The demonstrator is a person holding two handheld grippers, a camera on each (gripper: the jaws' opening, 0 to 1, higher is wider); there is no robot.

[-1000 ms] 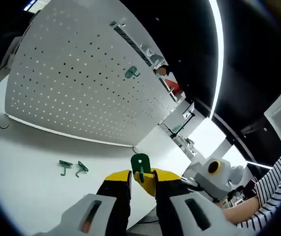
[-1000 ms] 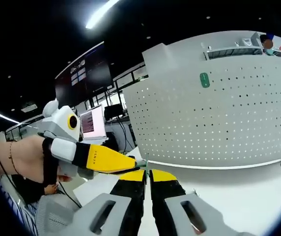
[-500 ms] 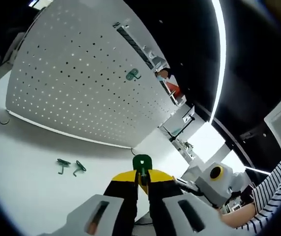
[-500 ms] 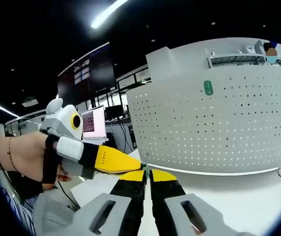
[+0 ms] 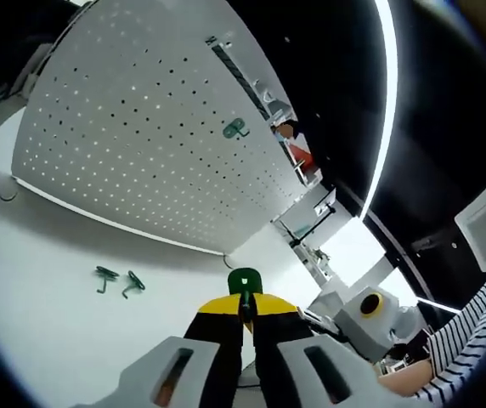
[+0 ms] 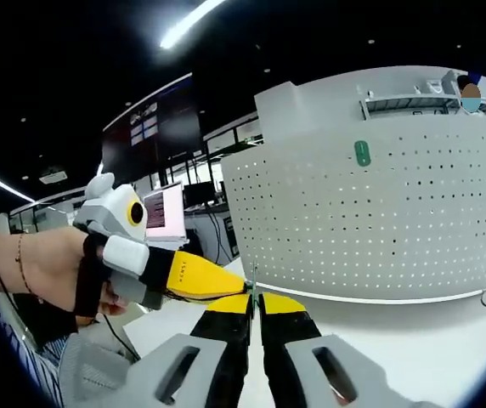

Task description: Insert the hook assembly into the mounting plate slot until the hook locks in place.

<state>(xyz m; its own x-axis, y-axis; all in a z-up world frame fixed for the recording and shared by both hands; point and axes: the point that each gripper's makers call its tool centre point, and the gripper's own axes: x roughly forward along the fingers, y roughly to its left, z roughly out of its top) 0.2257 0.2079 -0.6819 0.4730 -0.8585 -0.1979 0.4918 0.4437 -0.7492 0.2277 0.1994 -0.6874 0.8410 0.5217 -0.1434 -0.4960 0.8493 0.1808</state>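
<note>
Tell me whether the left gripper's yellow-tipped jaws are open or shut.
Shut. In the left gripper view, the left gripper has its yellow jaw tips pressed on the stem of a green plastic plate that sticks up between them.

Left gripper point(image 5: 245, 308) clamped on green hook assembly point(image 5: 244, 285)
Jaws pinched together, hook's green head poking up above the yellow tips. White pegboard point(image 5: 132, 127) stands upright on white table point(image 5: 39, 280), one green hook point(image 5: 235, 129) mounted near its top. Two loose green hooks point(image 5: 117, 281) lie on the table. Right gripper point(image 5: 366, 316) is just beside, right of the jaws
</note>
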